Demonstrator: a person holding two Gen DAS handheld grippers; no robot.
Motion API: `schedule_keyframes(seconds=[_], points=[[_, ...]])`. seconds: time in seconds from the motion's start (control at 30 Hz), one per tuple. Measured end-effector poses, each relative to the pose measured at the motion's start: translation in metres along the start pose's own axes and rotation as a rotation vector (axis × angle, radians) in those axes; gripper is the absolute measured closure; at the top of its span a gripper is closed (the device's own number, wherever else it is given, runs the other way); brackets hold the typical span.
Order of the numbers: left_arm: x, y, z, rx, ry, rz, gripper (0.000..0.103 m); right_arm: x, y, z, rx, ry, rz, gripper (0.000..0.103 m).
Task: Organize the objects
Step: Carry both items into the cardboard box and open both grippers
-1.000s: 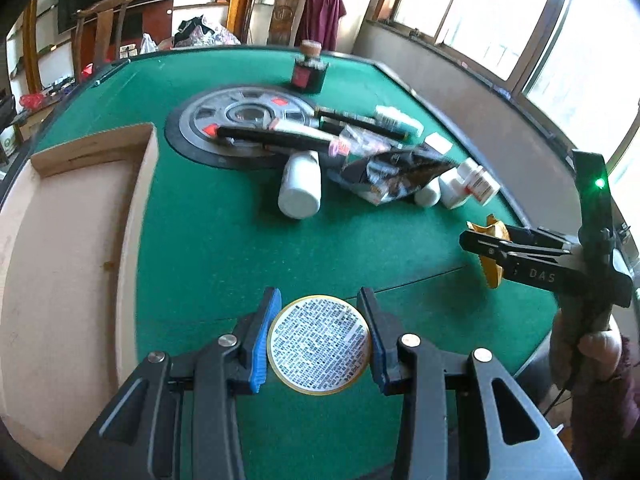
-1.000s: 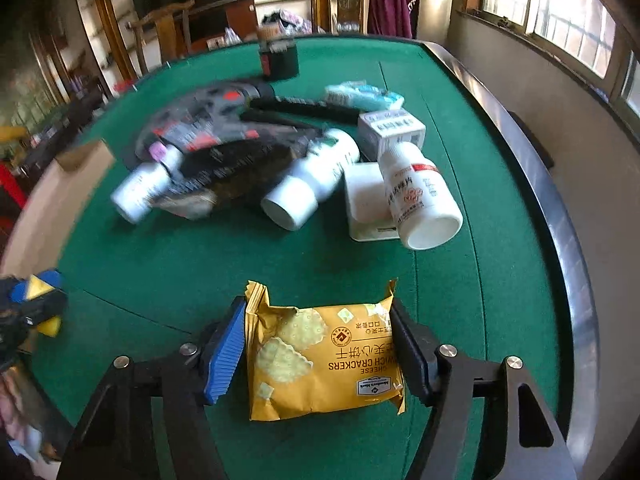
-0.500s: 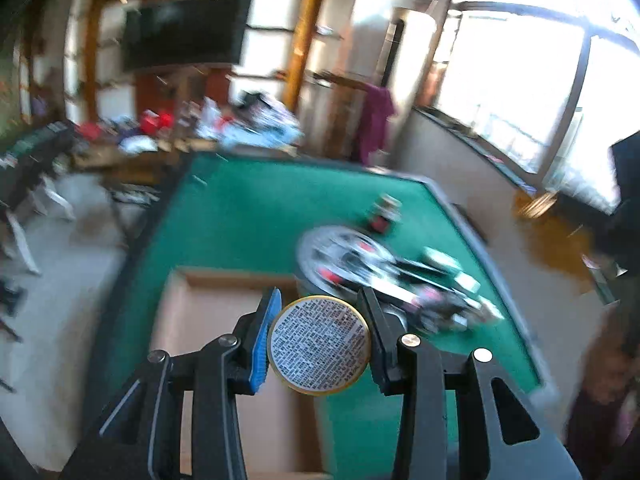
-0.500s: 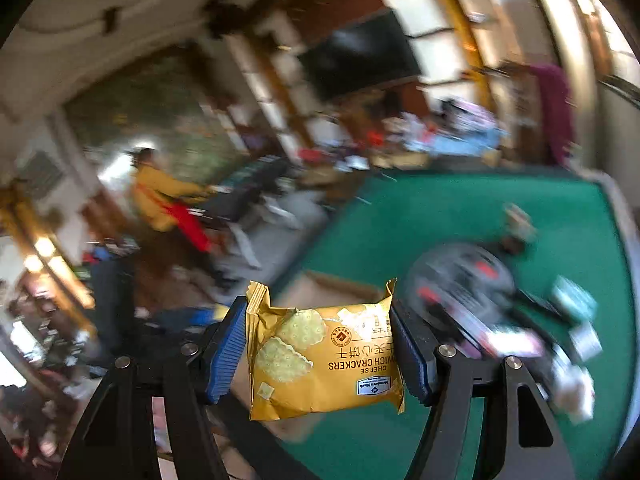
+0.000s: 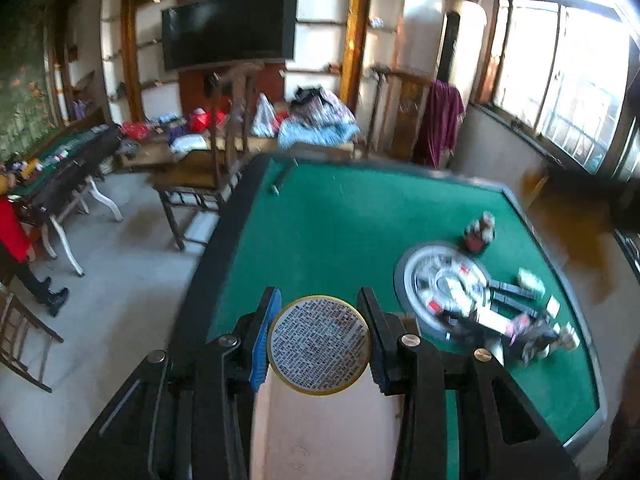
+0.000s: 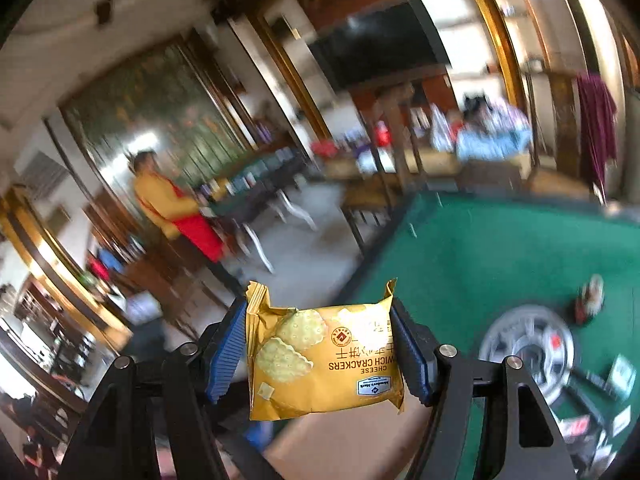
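My left gripper (image 5: pixel 319 345) is shut on a round gold-rimmed tin (image 5: pixel 319 345) with small print on its face, held in the air above a pale wooden tray (image 5: pixel 328 432) at the near left of the green table (image 5: pixel 344 224). My right gripper (image 6: pixel 320 350) is shut on a yellow cheese cracker packet (image 6: pixel 320 360), also raised, with the same tray (image 6: pixel 344 448) below it. The remaining pile of objects (image 5: pixel 516 320) lies around a round dial plate (image 5: pixel 440 280) at the table's right.
A small dark jar (image 5: pixel 480 232) stands behind the dial plate. Wooden chairs (image 5: pixel 216 176) and a second table (image 5: pixel 60 168) stand left of the green table. A person in yellow and red (image 6: pixel 172 208) stands further left. Windows line the right wall.
Both grippers have lifted off the table with their objects and swung left. The views now look across the room, with the wooden tray beneath them and the pile far to the right.
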State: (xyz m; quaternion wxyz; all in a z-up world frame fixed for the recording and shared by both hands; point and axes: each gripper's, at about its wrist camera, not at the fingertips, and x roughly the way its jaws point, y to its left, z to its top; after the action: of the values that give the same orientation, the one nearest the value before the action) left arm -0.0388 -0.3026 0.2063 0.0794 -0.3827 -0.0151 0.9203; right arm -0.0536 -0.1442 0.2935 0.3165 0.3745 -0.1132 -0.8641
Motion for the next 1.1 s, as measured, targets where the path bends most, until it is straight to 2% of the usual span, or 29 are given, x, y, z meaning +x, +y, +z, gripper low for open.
schedule_keyframes(seconds=[0.1,0.17,0.27,0.43,0.63,0.67,0.77,0.87,0.97,1.1], points=[[0.044,-0.008,-0.029,0.012,0.058,-0.031,0.065,0.062,-0.040,-0.045,0.014,0.127,-0.066,0.030],[0.077,-0.008,-0.042,-0.014,0.115,-0.067,0.065,0.098,-0.068,-0.079,0.030,0.202,-0.088,0.030],[0.122,-0.001,-0.058,-0.069,0.189,-0.083,0.065,0.131,-0.095,-0.104,-0.004,0.265,-0.157,0.030],[0.170,0.014,-0.067,-0.159,0.244,-0.085,0.065,0.159,-0.120,-0.118,-0.069,0.291,-0.220,0.030],[0.190,0.024,-0.066,-0.243,0.238,-0.099,0.064,0.182,-0.121,-0.126,-0.185,0.288,-0.259,0.030],[0.191,0.025,-0.066,-0.255,0.228,-0.109,0.061,0.184,-0.119,-0.126,-0.205,0.285,-0.267,0.030],[0.192,0.024,-0.063,-0.265,0.218,-0.124,0.041,0.195,-0.114,-0.127,-0.267,0.275,-0.301,0.029],[0.187,0.022,-0.061,-0.245,0.205,-0.118,0.037,0.203,-0.110,-0.128,-0.322,0.271,-0.335,0.026],[0.179,0.026,-0.058,-0.279,0.195,-0.122,0.036,0.205,-0.113,-0.125,-0.313,0.268,-0.323,0.024],[0.159,0.028,-0.055,-0.291,0.159,-0.100,0.032,0.182,-0.119,-0.119,-0.265,0.218,-0.290,0.023]])
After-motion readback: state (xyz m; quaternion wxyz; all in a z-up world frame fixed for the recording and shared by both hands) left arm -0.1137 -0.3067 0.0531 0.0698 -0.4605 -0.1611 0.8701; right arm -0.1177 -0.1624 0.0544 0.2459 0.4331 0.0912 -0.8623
